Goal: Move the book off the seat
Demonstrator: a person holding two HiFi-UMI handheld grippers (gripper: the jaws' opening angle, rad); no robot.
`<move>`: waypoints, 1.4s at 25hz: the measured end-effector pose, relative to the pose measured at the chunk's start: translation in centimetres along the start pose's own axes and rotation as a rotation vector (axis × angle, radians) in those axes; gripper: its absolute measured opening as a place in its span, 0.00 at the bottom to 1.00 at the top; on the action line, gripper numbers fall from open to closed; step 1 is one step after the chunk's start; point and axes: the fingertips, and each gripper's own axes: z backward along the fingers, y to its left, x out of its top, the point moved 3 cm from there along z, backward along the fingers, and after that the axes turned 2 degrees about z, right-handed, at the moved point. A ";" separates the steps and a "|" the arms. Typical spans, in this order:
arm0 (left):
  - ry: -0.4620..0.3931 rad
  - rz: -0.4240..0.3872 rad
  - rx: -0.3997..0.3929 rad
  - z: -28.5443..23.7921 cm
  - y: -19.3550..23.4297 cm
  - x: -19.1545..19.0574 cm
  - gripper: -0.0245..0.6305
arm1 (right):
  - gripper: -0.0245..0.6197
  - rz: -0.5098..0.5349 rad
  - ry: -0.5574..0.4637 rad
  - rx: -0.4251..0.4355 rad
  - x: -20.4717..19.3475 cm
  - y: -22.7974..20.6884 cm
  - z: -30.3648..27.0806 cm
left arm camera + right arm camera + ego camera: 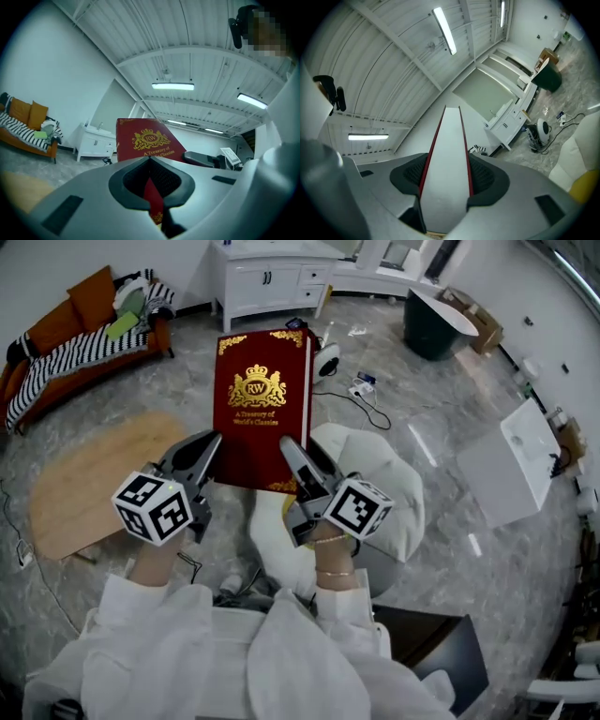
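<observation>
A red hardback book [261,399] with a gold crest hangs in the air above the white seat [394,493], front cover up. My left gripper [208,442] grips its near left corner and my right gripper [289,448] its near right corner. In the left gripper view the book [145,140] rises past the left gripper [152,183], whose jaws are shut on a thin red edge of it. In the right gripper view the book's pale page edge [445,164] runs between the jaws of the right gripper [445,176], which press on both red covers.
A yellow cushion [267,512] lies on the seat's left part. On the marble floor are a wooden board [103,479], cables and a small white device [328,360]. Further off stand an orange sofa [75,343], a white cabinet [267,277], a dark bin [433,324] and a white box [520,460].
</observation>
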 end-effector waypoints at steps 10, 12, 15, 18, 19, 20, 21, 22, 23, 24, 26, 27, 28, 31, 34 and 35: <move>-0.081 0.048 0.257 3.4 -2.1 0.0 0.05 | 0.43 -0.065 0.160 0.155 0.7 1.6 0.1; -0.102 0.052 0.279 4.8 -1.5 -0.3 0.05 | 0.43 -0.090 0.180 0.177 -1.2 2.4 -0.9; -0.137 0.057 0.323 7.3 0.4 -0.5 0.05 | 0.43 -0.103 0.217 0.217 -4.5 3.9 -3.3; -0.148 0.063 0.361 8.6 1.9 -0.3 0.05 | 0.43 -0.107 0.257 0.238 -6.2 4.5 -5.1; -0.151 0.065 0.372 9.0 2.3 -0.3 0.05 | 0.43 -0.113 0.268 0.244 -6.7 4.6 -5.6; -0.154 0.067 0.385 9.6 2.8 -0.2 0.05 | 0.43 -0.115 0.279 0.249 -7.1 4.8 -6.1; -0.155 0.068 0.397 10.1 3.3 0.0 0.05 | 0.43 -0.112 0.289 0.253 -7.6 5.1 -6.7; -0.155 0.067 0.409 10.7 3.9 0.3 0.05 | 0.43 -0.111 0.297 0.257 -8.1 5.4 -7.3; -0.155 0.065 0.419 11.3 4.6 0.5 0.05 | 0.43 -0.116 0.302 0.262 -8.6 5.7 -8.1; -0.156 0.064 0.428 11.9 5.3 0.8 0.05 | 0.43 -0.124 0.307 0.267 -9.2 6.0 -8.9; -0.164 0.067 0.448 13.2 7.0 1.2 0.05 | 0.43 -0.132 0.320 0.278 -10.5 6.8 -10.4; -0.168 0.069 0.457 13.9 7.8 1.3 0.05 | 0.43 -0.130 0.328 0.284 -11.1 7.1 -11.1; -0.169 0.070 0.465 14.4 8.6 1.4 0.05 | 0.43 -0.127 0.336 0.289 -11.7 7.4 -11.9; -0.168 0.074 0.477 15.6 11.2 2.0 0.05 | 0.43 -0.134 0.353 0.296 -13.4 8.0 -14.6; -0.162 0.080 0.489 17.6 14.5 2.8 0.05 | 0.43 -0.144 0.376 0.298 -16.1 8.7 -17.7; -0.160 0.083 0.496 18.4 15.6 2.9 0.05 | 0.43 -0.144 0.387 0.300 -17.2 9.0 -18.5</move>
